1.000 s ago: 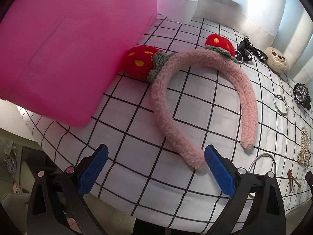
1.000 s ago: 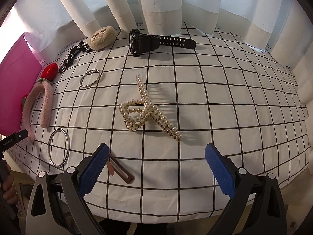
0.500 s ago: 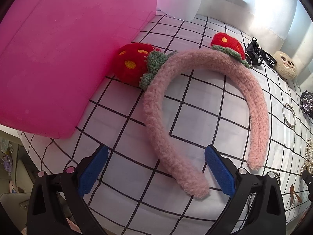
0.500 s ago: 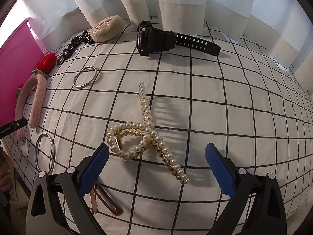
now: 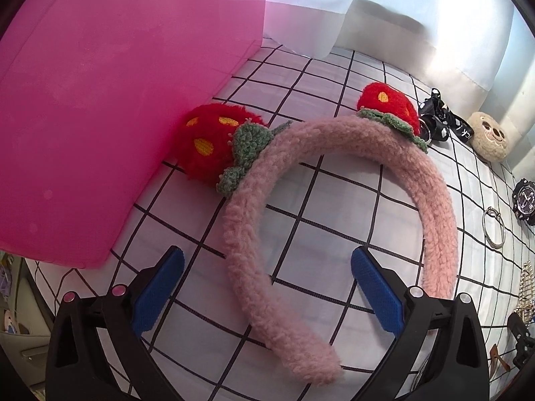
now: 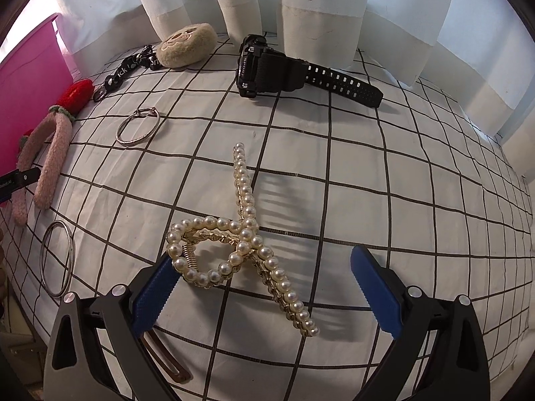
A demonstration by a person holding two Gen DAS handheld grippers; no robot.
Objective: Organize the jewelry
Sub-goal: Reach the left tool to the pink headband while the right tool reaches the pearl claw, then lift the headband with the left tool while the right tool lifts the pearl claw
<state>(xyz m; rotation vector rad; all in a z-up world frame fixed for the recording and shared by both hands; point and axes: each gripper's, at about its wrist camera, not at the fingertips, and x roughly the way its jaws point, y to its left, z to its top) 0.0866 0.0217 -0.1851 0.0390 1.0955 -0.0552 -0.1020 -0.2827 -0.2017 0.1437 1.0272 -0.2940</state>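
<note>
Closing in: both tongs nearer targets vs 1 s ago, jaws apart, empty.
L tongs (image 5: 267, 287): headband (image 5: 337, 200) leg between pads.
R tongs (image 6: 260, 287): pearl clip (image 6: 244, 244) between pads, touching left one; grasp next.

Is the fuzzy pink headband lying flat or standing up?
Lying flat: the fuzzy pink strawberry headband rests on its side on the checked white cloth, both ends down.

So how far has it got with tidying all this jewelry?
Barely started. Nothing looks put away: the black watch, two metal rings and hair clip all lie on the checked cloth. In hand: nothing yet. The left gripper is open around the fuzzy pink headband, the right gripper open around the pearl hair claw. Everything remains.
</note>
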